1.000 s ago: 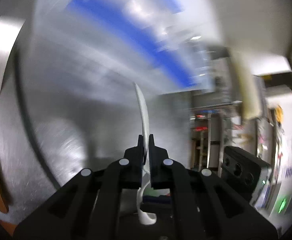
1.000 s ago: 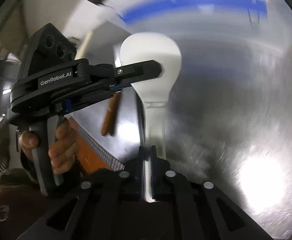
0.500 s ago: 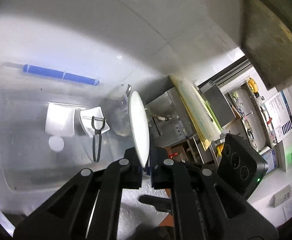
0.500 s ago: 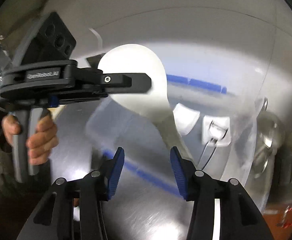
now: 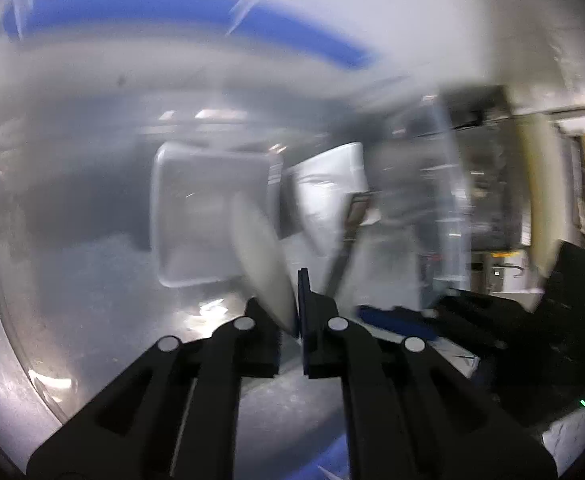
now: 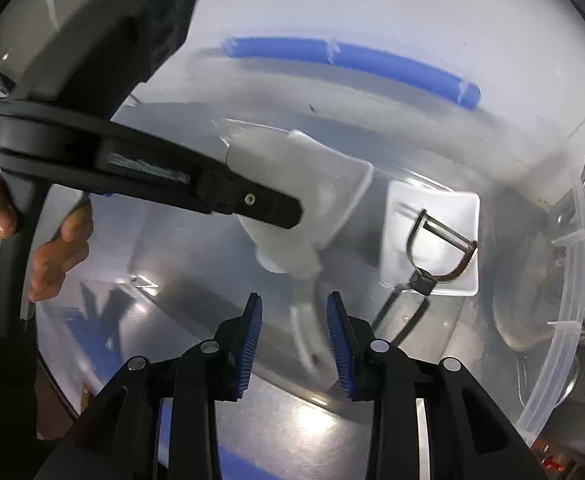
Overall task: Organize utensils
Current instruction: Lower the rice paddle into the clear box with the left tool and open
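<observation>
Tongs first: your left gripper (image 5: 292,304) is pinched almost fully together on a white paddle (image 5: 260,256). It grips the broad blade, which shows edge-on in the left wrist view and rises up and to the left from the fingers. In the right wrist view the same gripper reaches in from the left, and your hand (image 6: 52,248) is wrapped round its grip. The paddle's blade sticks out below its tip, and the handle trails down toward the right camera, smeared by motion.

Your right gripper (image 6: 294,340) stands partly open. Its jaws have just been closing a little, and its blue ribbed pads (image 6: 252,340) are still clearly apart. The blurred paddle handle shows between them, but neither pad presses on it, so this gripper holds nothing.

Both grippers point down into a clear plastic bin (image 6: 564,320) with a blue bar (image 6: 352,60) along its far rim. The bin sits on a steel table (image 6: 292,412).

Two white square dishes stand side by side in the bin. The left dish (image 6: 332,176) lies right behind the paddle's blade; whether they touch you cannot tell. The right dish (image 6: 432,208) holds the head of a metal peeler (image 6: 440,248), whose dark handle slopes out over the dish's near edge.
</observation>
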Available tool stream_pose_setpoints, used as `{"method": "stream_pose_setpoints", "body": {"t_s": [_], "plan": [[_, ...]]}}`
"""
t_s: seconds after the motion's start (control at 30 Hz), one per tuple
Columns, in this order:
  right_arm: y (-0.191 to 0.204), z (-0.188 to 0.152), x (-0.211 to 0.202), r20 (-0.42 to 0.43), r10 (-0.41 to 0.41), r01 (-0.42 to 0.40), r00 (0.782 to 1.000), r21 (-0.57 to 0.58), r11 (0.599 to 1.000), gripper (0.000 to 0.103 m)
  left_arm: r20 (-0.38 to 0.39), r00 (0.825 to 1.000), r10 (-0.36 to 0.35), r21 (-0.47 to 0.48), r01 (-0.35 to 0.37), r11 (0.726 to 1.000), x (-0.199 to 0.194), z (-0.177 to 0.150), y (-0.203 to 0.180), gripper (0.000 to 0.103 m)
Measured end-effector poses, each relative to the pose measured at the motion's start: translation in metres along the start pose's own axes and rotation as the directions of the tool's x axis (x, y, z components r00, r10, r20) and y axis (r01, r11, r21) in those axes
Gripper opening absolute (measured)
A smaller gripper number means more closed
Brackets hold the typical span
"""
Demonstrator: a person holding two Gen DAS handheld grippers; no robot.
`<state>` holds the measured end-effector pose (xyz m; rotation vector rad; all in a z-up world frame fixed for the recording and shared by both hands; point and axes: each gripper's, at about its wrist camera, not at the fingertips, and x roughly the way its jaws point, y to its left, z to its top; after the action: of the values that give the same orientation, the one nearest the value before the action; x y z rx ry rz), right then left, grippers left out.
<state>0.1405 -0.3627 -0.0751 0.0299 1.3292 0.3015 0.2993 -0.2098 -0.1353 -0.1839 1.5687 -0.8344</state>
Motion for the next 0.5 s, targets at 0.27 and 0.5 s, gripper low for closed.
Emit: {"method": "stream_pose_setpoints", "body": {"t_s": [0.27, 0.5], "plan": [[0.010, -0.032, -0.045, 0.114, 0.003, -0.001, 0.993, -0.015, 1.000, 0.035, 0.134, 0.963, 0.233, 0.146, -0.252, 0.957, -0.029, -0.029, -0.033, 0.072], [0.084, -0.111, -0.094, 0.192, 0.158, -0.123, 0.969, -0.183, 0.975, 0.038, 0.420, 0.886, 0.198, 0.191, -0.300, 0.935, -0.129, -0.121, -0.073, 0.072]]}}
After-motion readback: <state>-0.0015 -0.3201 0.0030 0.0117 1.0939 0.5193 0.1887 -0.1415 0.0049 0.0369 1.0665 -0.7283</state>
